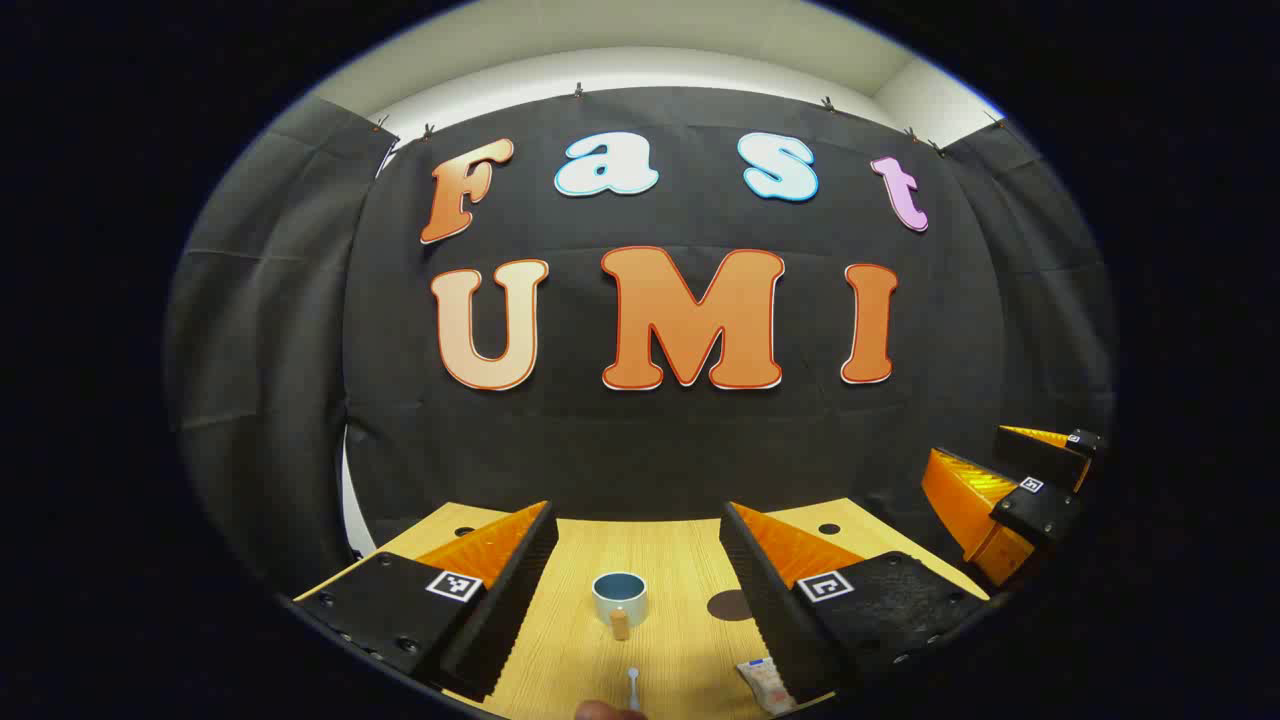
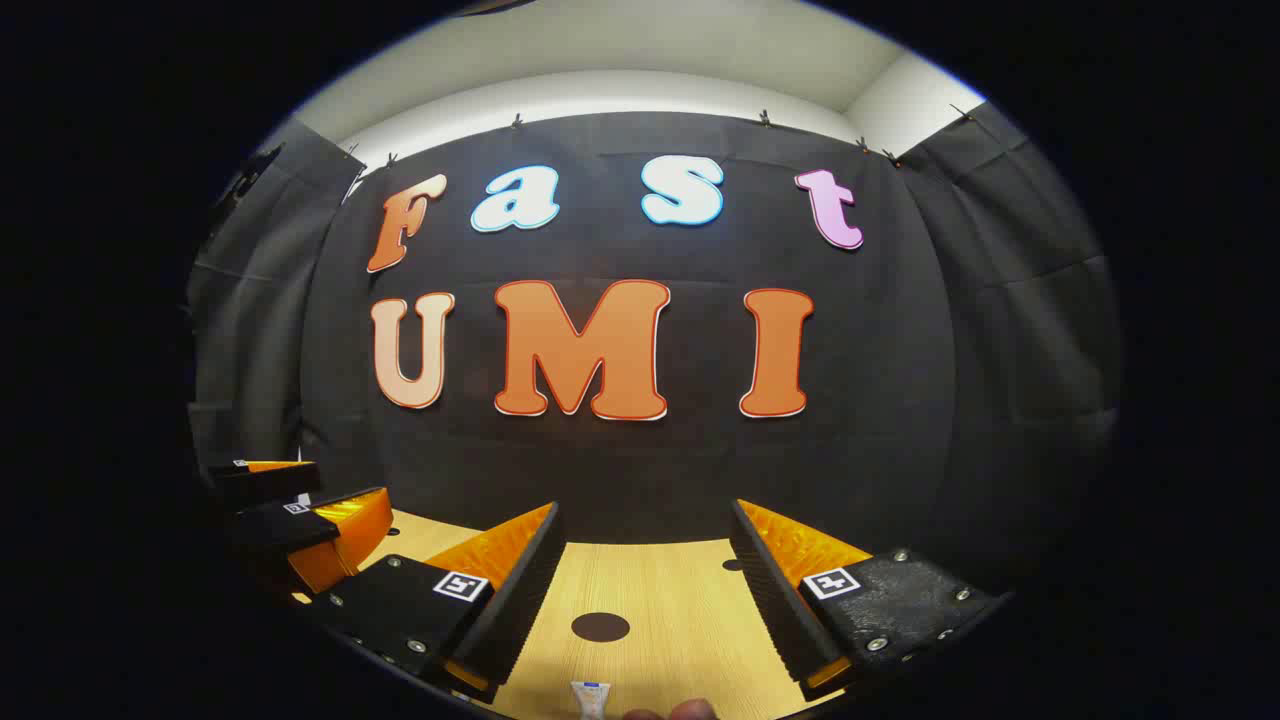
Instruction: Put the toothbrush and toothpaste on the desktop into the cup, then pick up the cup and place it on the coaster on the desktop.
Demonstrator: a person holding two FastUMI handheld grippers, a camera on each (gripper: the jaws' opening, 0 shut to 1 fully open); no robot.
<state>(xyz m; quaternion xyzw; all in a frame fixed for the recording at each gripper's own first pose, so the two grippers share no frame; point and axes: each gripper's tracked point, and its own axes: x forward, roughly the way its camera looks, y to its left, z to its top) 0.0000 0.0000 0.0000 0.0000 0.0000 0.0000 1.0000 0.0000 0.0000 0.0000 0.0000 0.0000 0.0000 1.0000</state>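
A pale cup (image 1: pixel 619 597) with a blue inside and a tan handle stands upright on the wooden desktop (image 1: pixel 680 560), centred between the fingers of my open left gripper (image 1: pixel 638 525). The toothbrush (image 1: pixel 633 686) lies near the bottom edge of the left gripper view. The toothpaste tube (image 1: pixel 764 683) lies by the right finger there. A dark round coaster (image 1: pixel 728 604) sits right of the cup. In the right gripper view, the coaster (image 2: pixel 600 627) lies between the fingers of my open right gripper (image 2: pixel 645 525), and the toothpaste's end (image 2: pixel 590 697) shows at the bottom. Both grippers hover above the desk, empty.
The other gripper (image 1: pixel 1010 495) shows far right in the left gripper view, and far left (image 2: pixel 290 515) in the right gripper view. Small dark holes (image 1: pixel 829 528) dot the desktop's back edge. Black cloth walls close the booth behind and on both sides.
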